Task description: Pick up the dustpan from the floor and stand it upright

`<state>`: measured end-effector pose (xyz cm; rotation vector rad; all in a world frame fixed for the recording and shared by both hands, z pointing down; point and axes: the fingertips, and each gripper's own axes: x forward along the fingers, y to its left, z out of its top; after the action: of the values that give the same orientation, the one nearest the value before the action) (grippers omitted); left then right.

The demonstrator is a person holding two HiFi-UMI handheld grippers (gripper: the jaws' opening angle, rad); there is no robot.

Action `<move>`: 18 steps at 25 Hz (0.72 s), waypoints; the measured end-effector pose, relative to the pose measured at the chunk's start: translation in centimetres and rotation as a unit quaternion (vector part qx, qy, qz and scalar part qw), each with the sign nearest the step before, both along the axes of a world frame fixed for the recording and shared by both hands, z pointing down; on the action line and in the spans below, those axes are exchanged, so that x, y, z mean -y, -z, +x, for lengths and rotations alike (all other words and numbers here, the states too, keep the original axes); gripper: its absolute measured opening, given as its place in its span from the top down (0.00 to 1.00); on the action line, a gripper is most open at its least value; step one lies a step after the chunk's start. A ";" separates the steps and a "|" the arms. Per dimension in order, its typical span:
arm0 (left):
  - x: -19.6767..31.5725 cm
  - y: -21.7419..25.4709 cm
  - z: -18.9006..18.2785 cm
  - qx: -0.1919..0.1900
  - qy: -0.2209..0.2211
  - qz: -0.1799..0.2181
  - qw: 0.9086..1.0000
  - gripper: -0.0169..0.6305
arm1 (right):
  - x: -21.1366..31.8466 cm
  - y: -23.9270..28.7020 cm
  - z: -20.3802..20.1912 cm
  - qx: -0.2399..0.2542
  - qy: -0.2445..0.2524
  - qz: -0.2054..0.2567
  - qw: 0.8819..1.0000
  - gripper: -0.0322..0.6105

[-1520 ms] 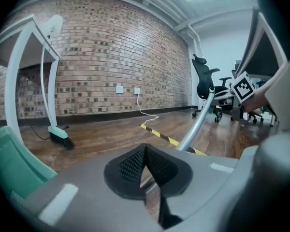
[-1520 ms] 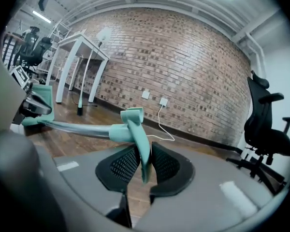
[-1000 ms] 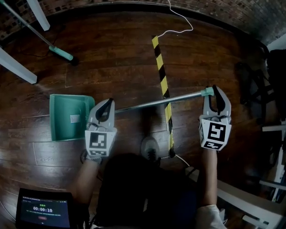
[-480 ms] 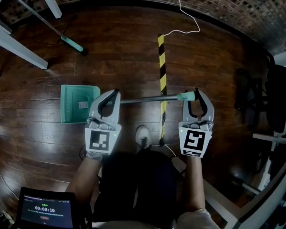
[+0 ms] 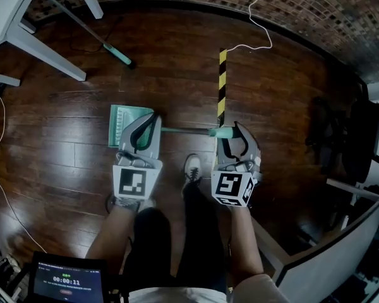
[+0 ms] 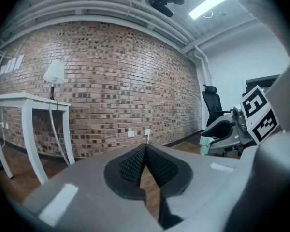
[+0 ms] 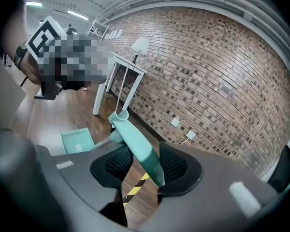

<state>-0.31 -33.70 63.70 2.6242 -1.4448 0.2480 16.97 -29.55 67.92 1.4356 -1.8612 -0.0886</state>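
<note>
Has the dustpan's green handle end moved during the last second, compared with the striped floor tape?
Yes. The green handle end was to the right of the striped tape; now it lies over the tape, so it went left.

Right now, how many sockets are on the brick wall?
2, side by side low on the brick wall: the left socket, and the right socket with a white cable. Others may be hidden.

Indoor work or test room, office-lab type: red-brown brick wall [image 6: 111, 76] with white wall sockets [image 6: 138, 133], dark varnished wooden plank floor [image 5: 57, 144], and long fluorescent strip light [image 6: 210, 4] on a ceiling of exposed white pipes. Furnishings: white-legged table [image 6: 24, 103], black swivel office chair [image 6: 213, 105]. Yellow-and-black striped hazard tape [image 5: 222, 84] stuck to floor; black tablet with running timer [image 5: 66, 286].
</note>
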 end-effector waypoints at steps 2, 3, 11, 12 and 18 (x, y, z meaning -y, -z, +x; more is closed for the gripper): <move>-0.5 1.7 -1.6 0.006 0.013 -0.008 1.000 0.97 | -0.2 1.0 -0.6 -0.021 0.005 -0.010 1.000 0.67; -0.9 2.5 -2.3 0.011 0.017 -0.011 1.000 0.97 | -0.3 1.3 -0.8 -0.029 0.007 -0.016 0.999 0.67; -3.8 7.4 -7.4 0.042 0.032 -0.037 0.998 0.97 | -1.4 3.2 -4.5 -0.032 0.030 -0.071 0.997 0.63; -3.9 8.1 -8.0 0.042 0.038 -0.040 0.998 0.97 | -1.4 3.3 -5.2 -0.030 0.036 -0.077 0.996 0.62; -3.2 12.1 -9.8 0.036 0.065 -0.045 0.996 0.97 | -1.3 4.3 -6.7 -0.033 0.067 -0.108 0.991 0.61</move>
<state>-10.13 -30.52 51.63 2.4611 -1.5811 0.3874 10.30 -28.26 63.65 1.1478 -1.8503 0.0013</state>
